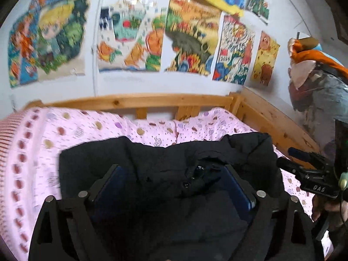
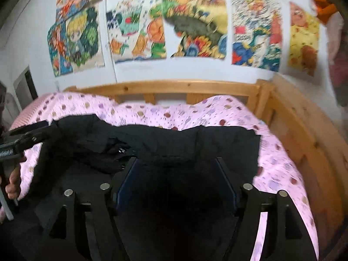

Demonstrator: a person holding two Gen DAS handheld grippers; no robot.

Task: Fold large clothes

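A large black padded jacket (image 1: 165,158) lies spread on the pink dotted bed sheet (image 1: 87,128); it also fills the middle of the right wrist view (image 2: 174,143). My left gripper (image 1: 174,171) hovers over the jacket's middle with its blue-padded fingers (image 1: 113,184) wide apart and nothing between them. My right gripper (image 2: 177,163) is also open above the jacket, empty. Each gripper shows in the other's view, at the right edge (image 1: 304,163) and the left edge (image 2: 28,137), both over the jacket's sides.
A wooden bed rail (image 1: 139,102) runs along the back and right side (image 2: 304,130). Colourful posters (image 1: 191,37) cover the wall. Clothes hang at the right (image 1: 322,82). The pink sheet (image 2: 278,165) shows around the jacket.
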